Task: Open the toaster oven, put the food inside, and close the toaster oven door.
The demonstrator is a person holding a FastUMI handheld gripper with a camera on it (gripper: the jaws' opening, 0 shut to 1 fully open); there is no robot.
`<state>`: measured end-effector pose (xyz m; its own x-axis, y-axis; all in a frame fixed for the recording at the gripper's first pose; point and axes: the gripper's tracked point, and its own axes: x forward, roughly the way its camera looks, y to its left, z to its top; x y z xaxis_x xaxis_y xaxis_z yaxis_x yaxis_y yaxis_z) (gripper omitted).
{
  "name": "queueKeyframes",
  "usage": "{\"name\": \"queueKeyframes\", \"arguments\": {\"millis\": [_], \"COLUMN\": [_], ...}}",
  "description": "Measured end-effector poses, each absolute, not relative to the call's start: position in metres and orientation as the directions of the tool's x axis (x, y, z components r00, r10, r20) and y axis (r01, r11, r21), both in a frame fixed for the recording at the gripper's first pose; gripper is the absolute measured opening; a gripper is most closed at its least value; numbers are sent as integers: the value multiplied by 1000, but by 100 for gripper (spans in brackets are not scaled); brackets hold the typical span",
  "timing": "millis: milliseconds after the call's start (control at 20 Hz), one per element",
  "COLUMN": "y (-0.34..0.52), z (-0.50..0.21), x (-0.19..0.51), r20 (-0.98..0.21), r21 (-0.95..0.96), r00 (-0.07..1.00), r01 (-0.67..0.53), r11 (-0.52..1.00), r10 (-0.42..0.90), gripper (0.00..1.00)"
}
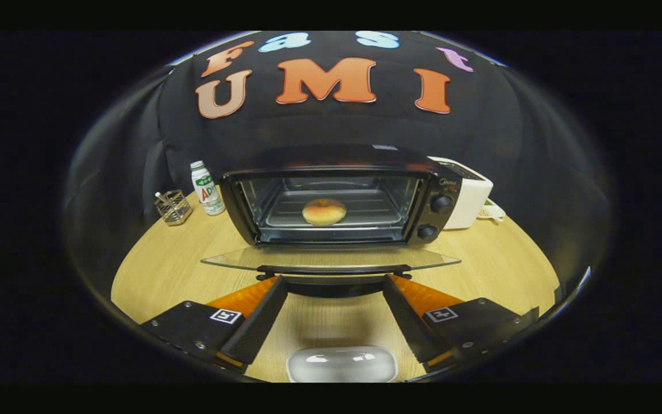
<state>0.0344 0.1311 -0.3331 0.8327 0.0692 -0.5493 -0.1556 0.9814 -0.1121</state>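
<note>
The bun (pixel 324 211) is sitting inside the toaster oven (pixel 342 198). The tool (pixel 331 282) is standing spread apart, gripping nothing; the lowered door (pixel 331 260) is lying crosswise just ahead, its handle (pixel 334 269) at the fingertips.

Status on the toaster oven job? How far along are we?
Done: the toaster oven is open and the bun sits on the tray inside. In hand: the gripper has open jaws flanking the handle of the lowered glass door, gripping nothing; whether they touch the handle can't be told. Left: swing the door up and shut.
</note>
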Motion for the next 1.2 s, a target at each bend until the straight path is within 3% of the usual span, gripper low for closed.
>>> {"name": "queueKeyframes", "arguments": {"millis": [850, 1200], "y": [145, 111], "z": [-265, -168], "x": [101, 83], "r20": [-426, -326], "r21": [-113, -125], "r00": [901, 943], "r01": [-136, -108], "r11": [984, 986], "r10": [76, 62], "gripper": [100, 100]}}
